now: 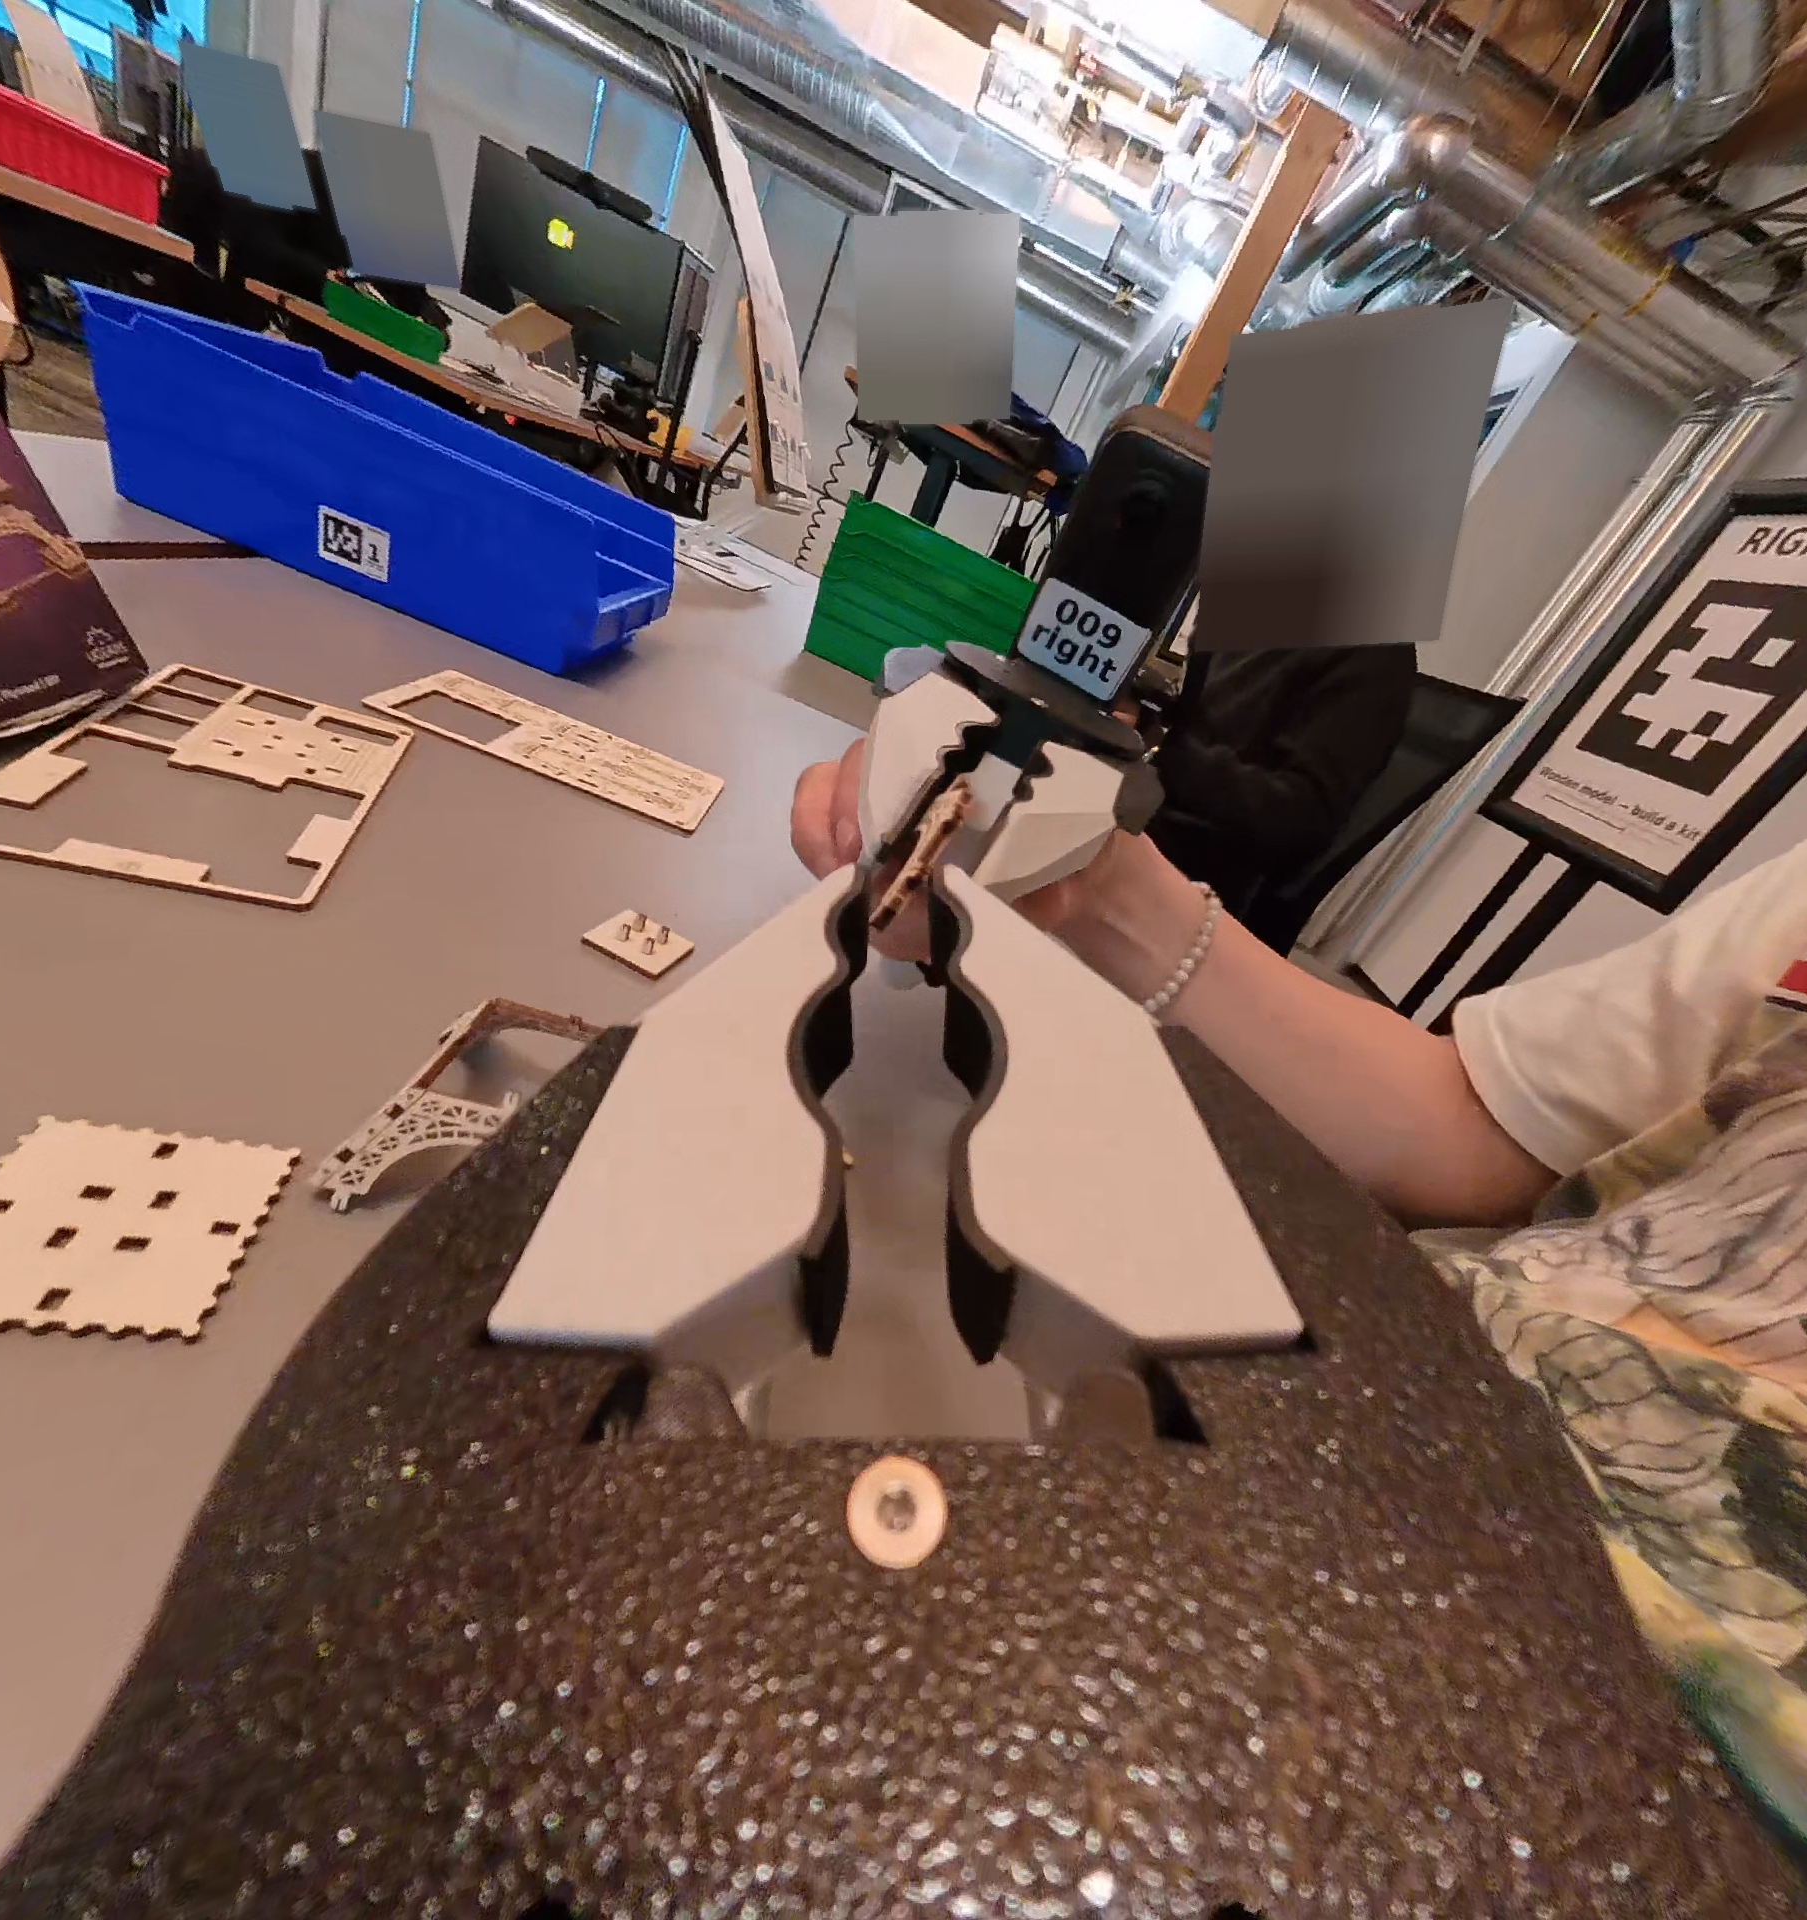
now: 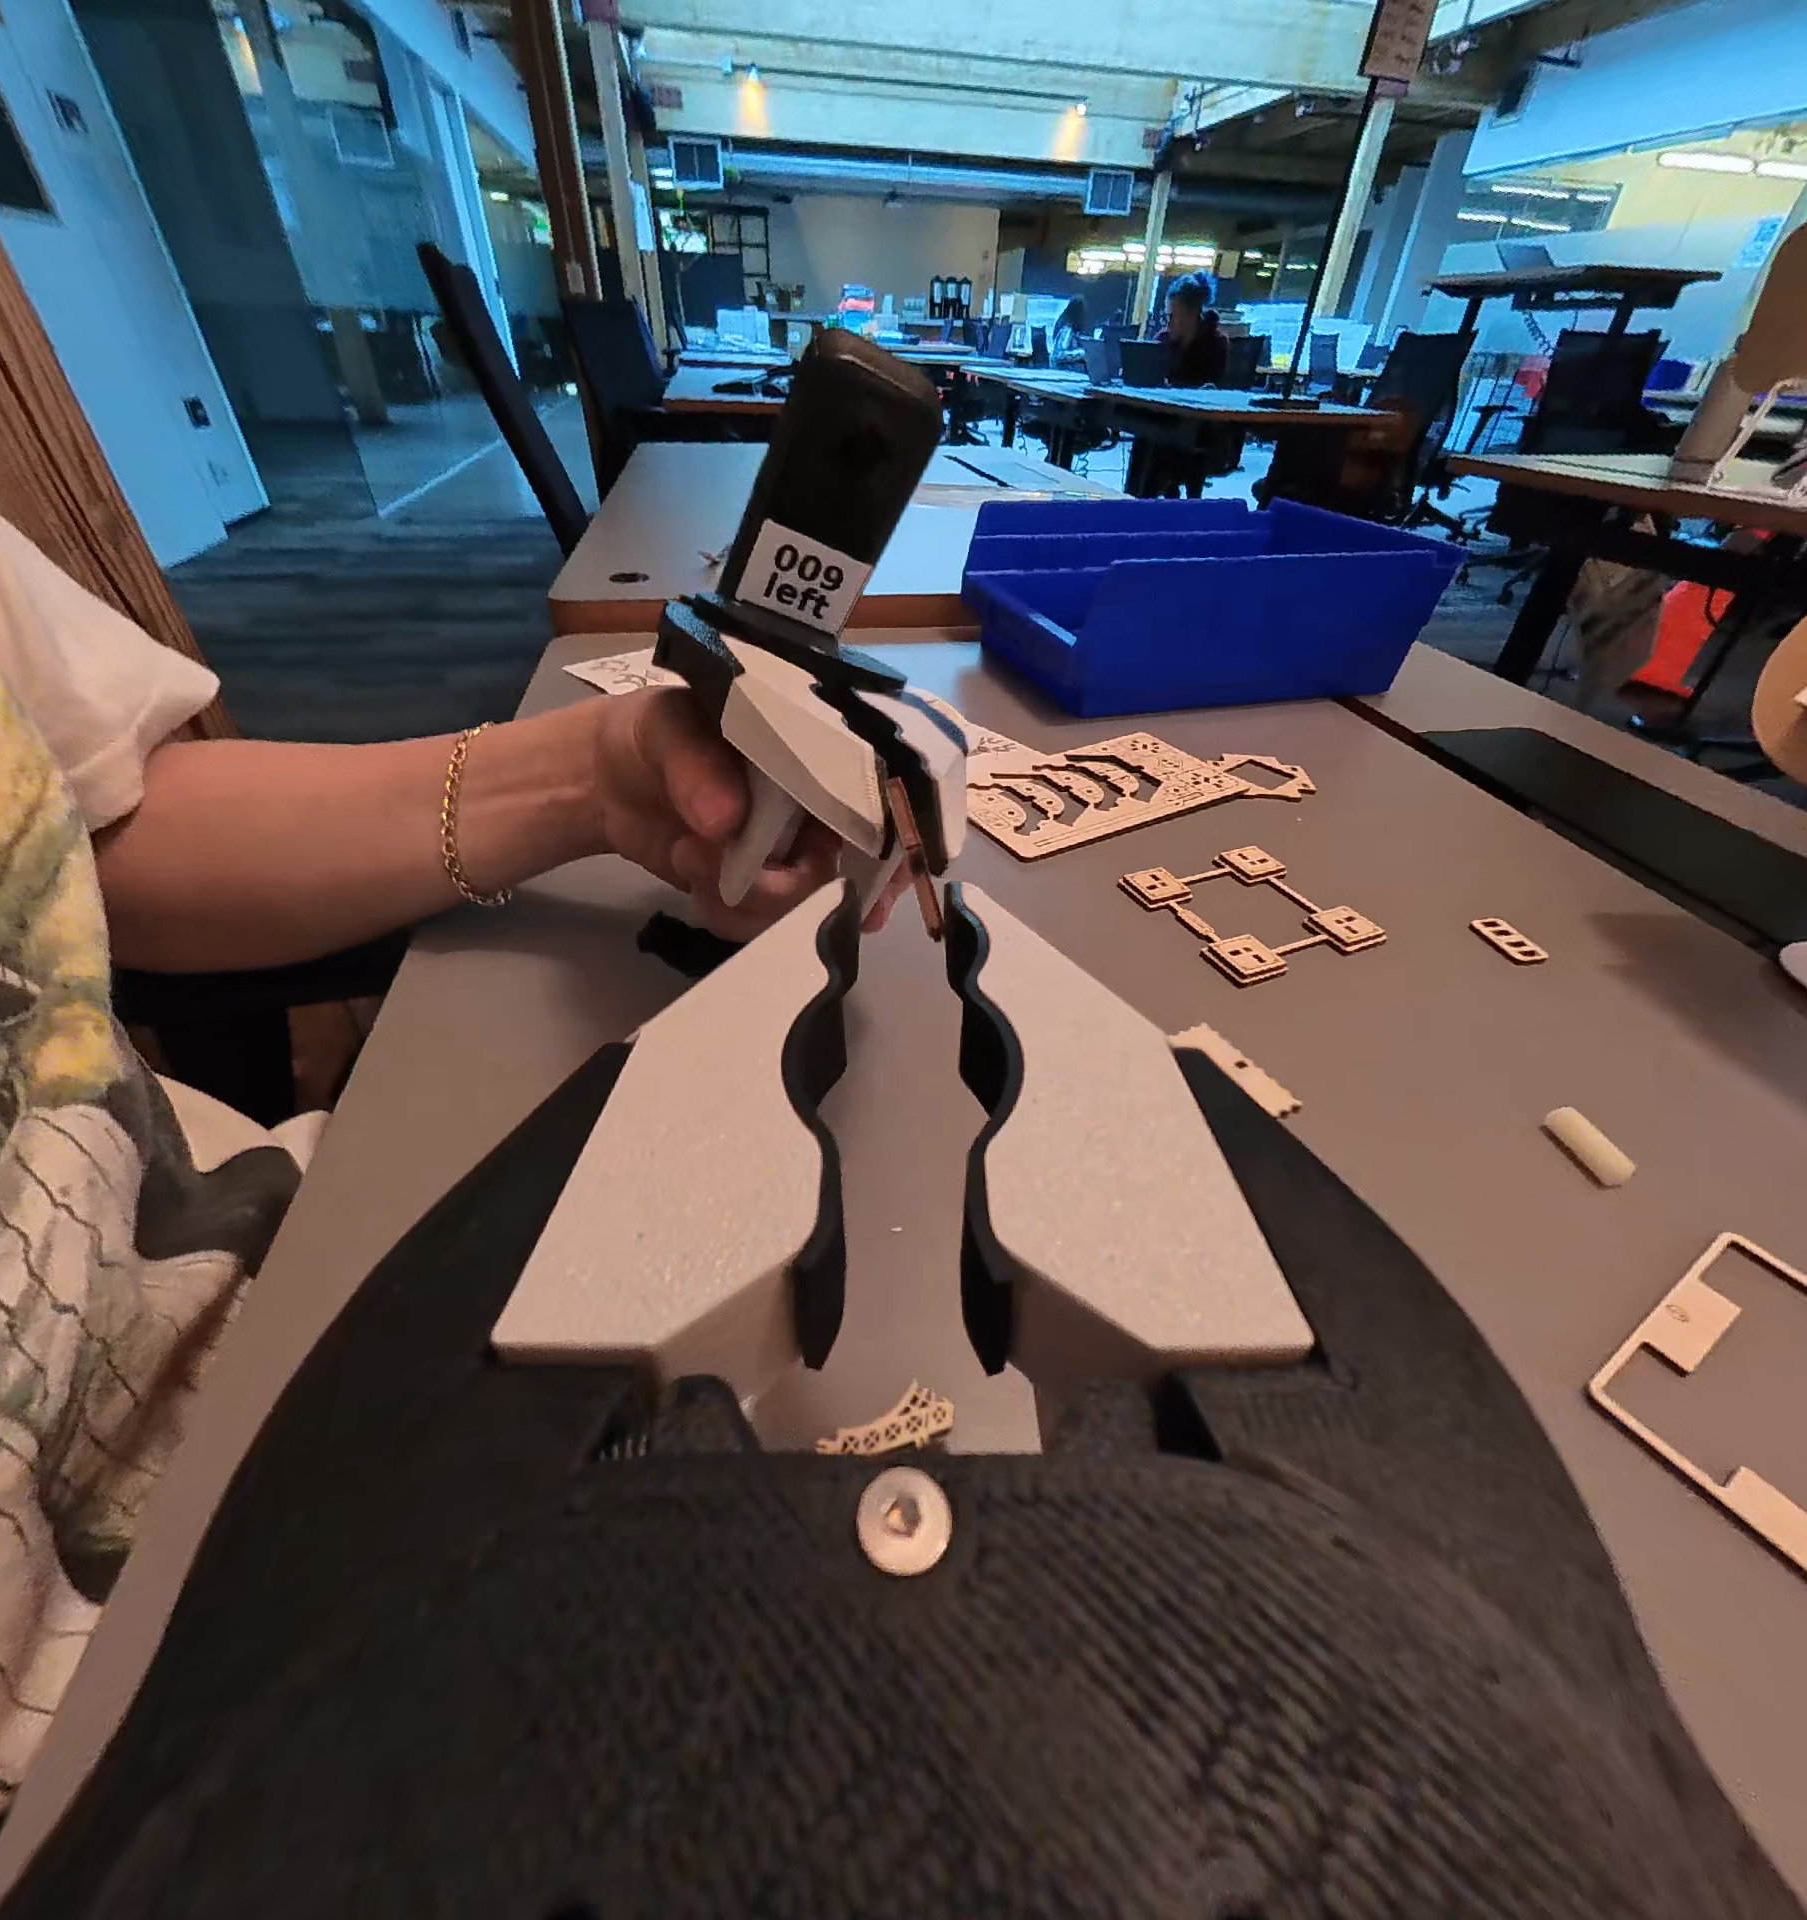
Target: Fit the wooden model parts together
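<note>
While my left view shows the right gripper (image 1: 966, 805) pinching a wooden strip (image 1: 920, 857), my right view shows the left gripper (image 2: 904, 821) pinching it (image 2: 914, 852) too, lattice arch (image 1: 421, 1132) on grey table (image 1: 442, 966), blue bin (image 2: 1211, 592), open office.

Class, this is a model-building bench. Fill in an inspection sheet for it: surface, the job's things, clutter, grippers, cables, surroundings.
Surface: grey table, flat.
Job's things: small wooden piece in the air between both grippers' tips; punched sheets, slotted square plate and lattice arch lie on the table.
Clutter: blue bin, kit box, white stick.
Grippers: left gripper and right gripper tip to tip; grip cannot be told.
Cables: coiled cable beyond the table.
Surroundings: open office, monitor, marker sign.
</note>
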`<state>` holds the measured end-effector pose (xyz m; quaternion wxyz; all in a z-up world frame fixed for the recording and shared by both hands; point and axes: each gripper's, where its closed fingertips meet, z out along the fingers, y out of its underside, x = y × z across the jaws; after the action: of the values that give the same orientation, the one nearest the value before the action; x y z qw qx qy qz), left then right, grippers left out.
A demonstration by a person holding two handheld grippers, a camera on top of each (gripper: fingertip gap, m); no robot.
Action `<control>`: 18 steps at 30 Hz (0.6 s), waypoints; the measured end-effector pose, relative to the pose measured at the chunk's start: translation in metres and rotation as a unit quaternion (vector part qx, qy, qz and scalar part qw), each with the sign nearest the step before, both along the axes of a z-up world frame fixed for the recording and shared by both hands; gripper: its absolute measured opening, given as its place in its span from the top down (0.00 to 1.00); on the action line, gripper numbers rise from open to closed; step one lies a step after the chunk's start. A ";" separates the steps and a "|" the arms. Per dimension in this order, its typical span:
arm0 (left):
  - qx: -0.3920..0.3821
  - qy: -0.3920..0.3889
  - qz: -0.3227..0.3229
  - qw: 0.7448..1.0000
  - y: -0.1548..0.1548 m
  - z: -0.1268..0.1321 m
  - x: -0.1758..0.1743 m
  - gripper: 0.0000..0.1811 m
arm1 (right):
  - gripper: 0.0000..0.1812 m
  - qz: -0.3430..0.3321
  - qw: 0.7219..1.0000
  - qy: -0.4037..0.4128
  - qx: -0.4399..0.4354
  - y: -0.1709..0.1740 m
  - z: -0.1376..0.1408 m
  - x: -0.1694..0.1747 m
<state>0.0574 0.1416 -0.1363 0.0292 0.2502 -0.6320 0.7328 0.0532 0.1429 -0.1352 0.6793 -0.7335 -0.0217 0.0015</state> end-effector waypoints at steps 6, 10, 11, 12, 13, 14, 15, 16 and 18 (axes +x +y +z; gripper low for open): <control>0.014 -0.008 -0.015 1.000 -0.002 -0.003 -0.005 1.00 | 0.92 -0.007 1.000 0.013 -0.005 0.000 -0.004 -0.002; 0.016 -0.011 -0.015 1.000 -0.001 -0.004 -0.005 0.99 | 0.98 -0.019 1.000 0.010 -0.004 0.002 -0.004 0.003; 0.020 -0.012 -0.013 1.000 -0.001 -0.005 -0.005 0.99 | 0.98 -0.019 1.000 0.010 -0.006 0.002 -0.005 0.003; 0.028 -0.014 -0.012 0.999 0.000 -0.006 -0.005 0.99 | 0.98 -0.019 1.000 0.008 -0.010 0.003 -0.005 0.003; 0.041 -0.018 -0.009 0.999 0.001 -0.008 -0.005 0.98 | 0.99 -0.016 1.000 0.006 -0.014 0.003 -0.006 0.002; 0.062 -0.025 -0.002 0.998 0.002 -0.012 -0.004 0.94 | 1.00 -0.012 1.000 0.004 -0.019 0.003 -0.006 0.000; 0.089 -0.038 0.004 0.995 0.003 -0.016 -0.004 0.91 | 1.00 -0.013 1.000 0.001 -0.024 0.003 -0.007 -0.001; 0.118 -0.056 0.004 0.991 0.003 -0.021 -0.006 0.89 | 1.00 -0.014 0.999 0.000 -0.030 0.003 -0.008 -0.001; 0.171 -0.095 -0.003 0.981 0.002 -0.027 -0.012 0.87 | 1.00 0.004 0.999 -0.002 -0.049 0.002 -0.011 -0.008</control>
<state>0.0450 0.1434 -0.1632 -0.0723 0.1790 -0.7488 0.6340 0.0450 0.1447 -0.1466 0.6422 -0.7661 -0.0263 0.0039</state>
